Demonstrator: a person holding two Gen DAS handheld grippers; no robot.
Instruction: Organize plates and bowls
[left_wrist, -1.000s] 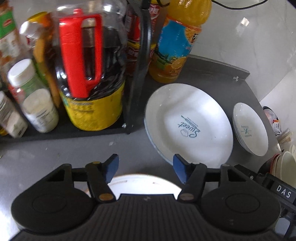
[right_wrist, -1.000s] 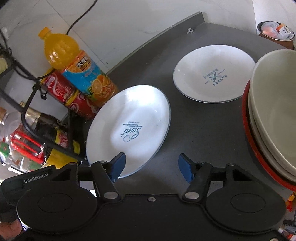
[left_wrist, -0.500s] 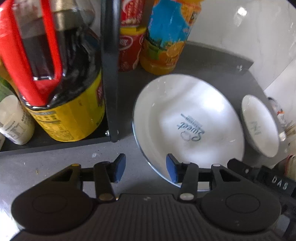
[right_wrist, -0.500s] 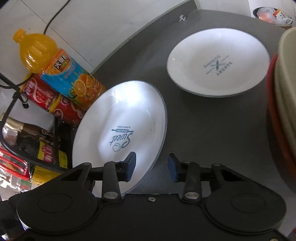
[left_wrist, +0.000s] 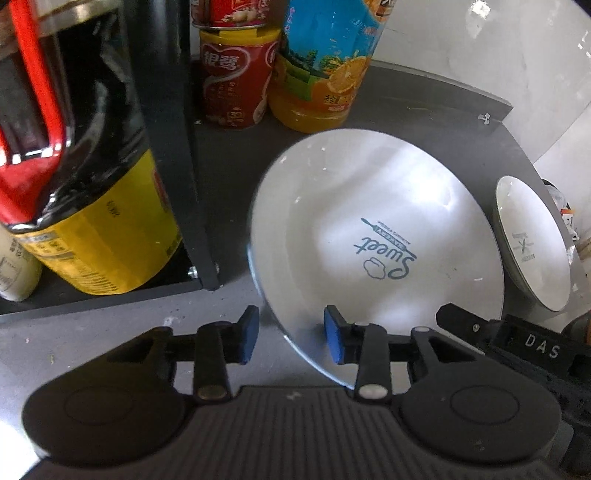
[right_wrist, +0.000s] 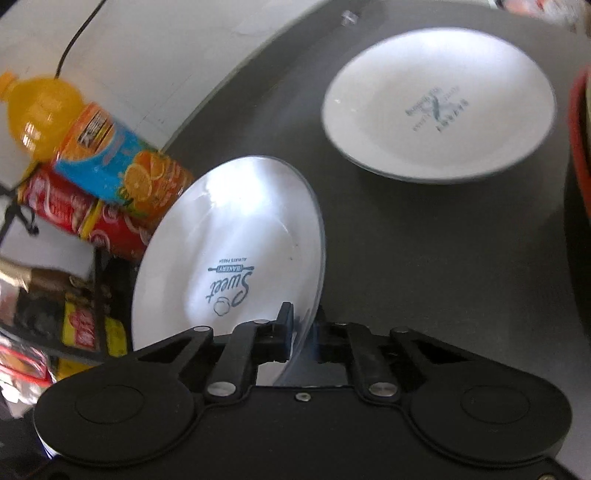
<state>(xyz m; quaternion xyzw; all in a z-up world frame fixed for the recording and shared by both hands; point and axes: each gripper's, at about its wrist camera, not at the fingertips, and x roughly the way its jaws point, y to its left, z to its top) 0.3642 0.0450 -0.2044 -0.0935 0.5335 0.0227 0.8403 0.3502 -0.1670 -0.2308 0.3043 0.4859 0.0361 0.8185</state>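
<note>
A large white "Sweet" plate (left_wrist: 373, 236) lies on the dark grey counter (left_wrist: 424, 107); it also shows in the right wrist view (right_wrist: 236, 236), where its near edge looks lifted. My right gripper (right_wrist: 303, 328) is shut on the plate's near rim. My left gripper (left_wrist: 290, 338) is open, its blue pads astride the plate's near left rim without touching it. A smaller white "Bakery" plate (right_wrist: 439, 99) lies farther right, also in the left wrist view (left_wrist: 532, 240).
A black rack (left_wrist: 177, 147) at the left holds a dark bottle with a yellow label (left_wrist: 92, 221). A red can (left_wrist: 236, 77) and an orange juice bottle (left_wrist: 325, 62) stand behind the plate. A red-rimmed stack of bowls (right_wrist: 580, 140) sits at the right edge.
Both grippers moved in toward the large plate. My right gripper closed on its rim and tilted it up. My left gripper narrowed but stays open.
</note>
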